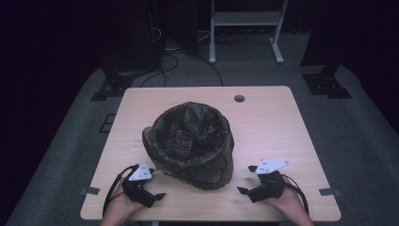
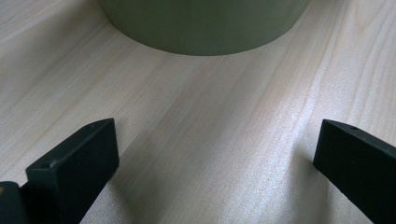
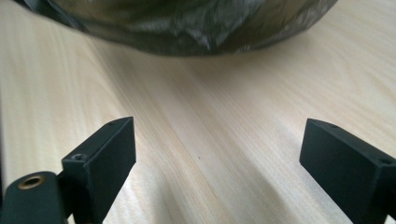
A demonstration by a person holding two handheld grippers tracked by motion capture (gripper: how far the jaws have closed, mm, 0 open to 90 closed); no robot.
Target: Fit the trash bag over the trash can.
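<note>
- In the high view we see the bin [image 1: 190, 146] standing at the middle of the desk [image 1: 273, 122], between our two tongs. The left tongs [image 1: 157, 181] sit near the front edge, just beside the bin's lower left side; the right tongs [image 1: 248, 180] sit near the front edge on the other side, a little farther from it. Neither touches the bin, and both have their jaws spread apart with nothing in them.
- Still in the high view, the bin is round and lined with a dark, crinkled plastic bag [image 1: 193, 125] folded over its rim and hanging down the outside.
- In the left gripper view our left tongs [image 2: 215, 154] are wide apart over bare desk [image 2: 187, 121]; the bin's smooth olive-green wall [image 2: 205, 23] curves across the top, near but apart from the jaws.
- In the right gripper view our right tongs [image 3: 219, 154] are likewise wide apart and hold nothing; ahead of them, the bin's bag-covered side [image 3: 187, 23], glossy and wrinkled, meets the desk [image 3: 210, 116].
</note>
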